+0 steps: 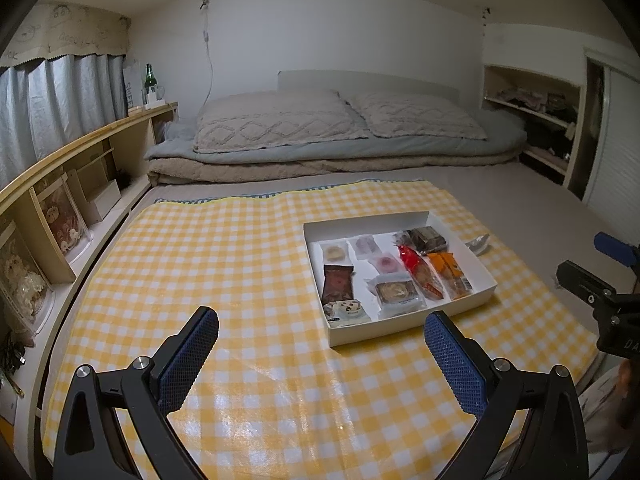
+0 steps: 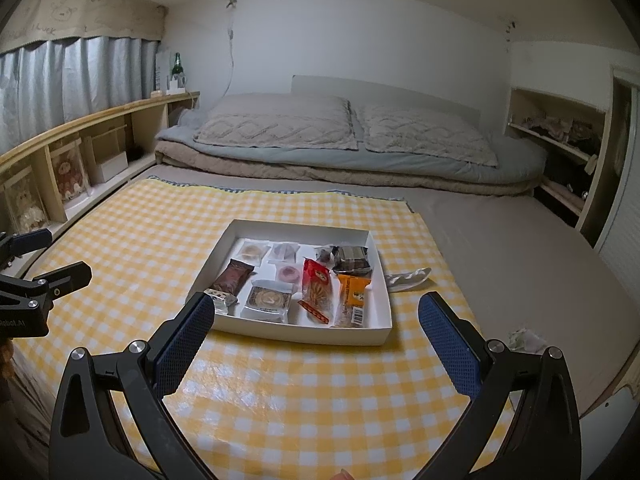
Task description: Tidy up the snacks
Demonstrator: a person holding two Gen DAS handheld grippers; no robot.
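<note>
A shallow white box (image 1: pixel 412 326) (image 2: pixel 304 334) lies on the yellow checked cloth (image 1: pixel 240 264) (image 2: pixel 288 392) and holds several wrapped snacks: a red packet (image 1: pixel 420 272) (image 2: pixel 318 286), an orange packet (image 1: pixel 450 272) (image 2: pixel 352 292), a brown one (image 1: pixel 338 282) (image 2: pixel 232 276), a dark one (image 1: pixel 426 238) (image 2: pixel 352 258). A silvery wrapper (image 1: pixel 478 243) (image 2: pixel 408 279) lies outside the box on its right. My left gripper (image 1: pixel 322 328) is open, short of the box's near left corner. My right gripper (image 2: pixel 316 314) is open too, its fingers straddling the box's near side without touching.
Folded bedding with two pillows (image 1: pixel 336 124) (image 2: pixel 348 132) fills the back. A low wooden shelf (image 1: pixel 80 184) (image 2: pixel 80 148) runs along the left with framed items and a green bottle (image 1: pixel 149 76). Open shelves (image 1: pixel 536 120) stand at the right. A crumpled scrap (image 2: pixel 526 338) lies near the mattress edge.
</note>
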